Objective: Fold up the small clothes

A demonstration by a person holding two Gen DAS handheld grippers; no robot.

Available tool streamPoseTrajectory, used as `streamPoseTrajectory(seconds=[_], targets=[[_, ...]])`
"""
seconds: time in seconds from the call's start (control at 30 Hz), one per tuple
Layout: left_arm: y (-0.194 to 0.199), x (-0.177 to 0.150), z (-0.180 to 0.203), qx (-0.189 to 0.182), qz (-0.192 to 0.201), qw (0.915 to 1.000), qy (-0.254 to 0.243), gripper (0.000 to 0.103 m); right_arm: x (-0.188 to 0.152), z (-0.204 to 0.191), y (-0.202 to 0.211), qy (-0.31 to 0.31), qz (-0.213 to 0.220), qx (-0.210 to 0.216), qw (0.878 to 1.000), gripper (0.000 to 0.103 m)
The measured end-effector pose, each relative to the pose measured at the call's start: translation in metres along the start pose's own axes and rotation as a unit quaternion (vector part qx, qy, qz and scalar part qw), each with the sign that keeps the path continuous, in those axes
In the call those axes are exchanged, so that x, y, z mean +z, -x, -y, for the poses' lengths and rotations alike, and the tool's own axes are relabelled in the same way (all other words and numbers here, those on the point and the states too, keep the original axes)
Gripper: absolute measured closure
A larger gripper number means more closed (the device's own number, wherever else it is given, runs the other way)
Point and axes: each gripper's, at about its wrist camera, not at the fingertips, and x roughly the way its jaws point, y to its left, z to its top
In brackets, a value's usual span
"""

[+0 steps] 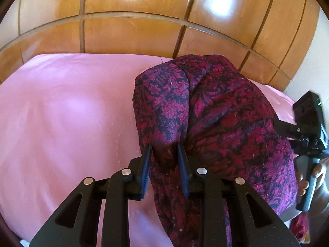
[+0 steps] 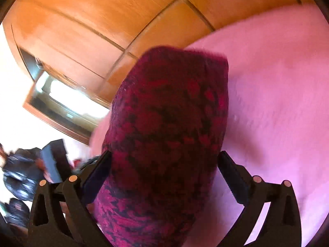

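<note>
A dark red and black floral garment [image 1: 218, 123] lies bunched on the pink bed sheet [image 1: 61, 123]. My left gripper [image 1: 164, 148] is shut on a fold of the garment, the cloth pinched between its fingers. In the right wrist view the same garment [image 2: 168, 133] fills the middle, blurred. My right gripper [image 2: 164, 160] has its jaws wide apart with the cloth lying between them. The right gripper's body also shows in the left wrist view [image 1: 308, 131] at the right edge, held by a hand.
A wooden panelled headboard [image 1: 133, 30] runs behind the bed. The pink sheet [image 2: 277, 103] stretches to the right in the right wrist view. A wooden-framed mirror or window [image 2: 61, 96] and a dark blurred object [image 2: 20, 177] sit at the left there.
</note>
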Motion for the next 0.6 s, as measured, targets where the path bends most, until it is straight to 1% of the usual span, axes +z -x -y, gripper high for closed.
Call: streamPoseTrajectory(seconds=[0.03,0.1,0.2,0.3,0.33,0.37,0.4,0.43,0.47,0.53,0.6], targets=[[0.0,-0.002,-0.001,0.0,0.003,0.9999,-0.01,0.079,-0.002,0.004,-0.002,-0.008,0.001,0.021,1.0,0.002],[-0.002,-0.002,-0.005,-0.009,0.005,0.9999,-0.008,0.079,-0.003,0.007,-0.008,-0.006,0.001,0.036,0.999,0.002],[-0.005,-0.005,-0.023,-0.048,0.004,0.9986,0.021,0.079,-0.003,0.011,-0.023,-0.009,-0.018,0.07,0.997,0.002],[-0.01,-0.011,-0.043,-0.095,0.01,0.9935,0.062,0.079,0.001,0.005,-0.035,0.008,-0.031,0.078,0.996,0.002],[-0.01,-0.014,-0.046,-0.105,0.014,0.992,0.069,0.079,0.003,0.0,-0.036,0.015,-0.035,0.076,0.996,0.005],[-0.01,-0.017,-0.051,-0.125,0.023,0.9884,0.083,0.079,0.004,-0.003,-0.035,0.017,-0.032,0.075,0.997,0.01],[-0.01,-0.019,-0.053,-0.146,0.031,0.984,0.098,0.079,0.009,-0.005,-0.035,0.019,-0.026,0.075,0.997,0.02],[-0.01,-0.02,-0.053,-0.16,0.037,0.981,0.104,0.079,0.01,-0.01,-0.029,0.025,-0.018,0.075,0.997,0.025],[-0.008,-0.018,-0.047,-0.17,0.046,0.9796,0.097,0.079,0.01,-0.018,-0.021,0.038,-0.009,0.076,0.996,0.027],[-0.008,-0.008,-0.032,-0.173,0.053,0.9805,0.076,0.079,0.012,-0.033,-0.005,0.065,0.005,0.08,0.995,0.029],[-0.012,0.013,-0.013,-0.187,0.057,0.9791,0.057,0.079,0.018,-0.039,0.01,0.086,0.02,0.074,0.993,0.03]])
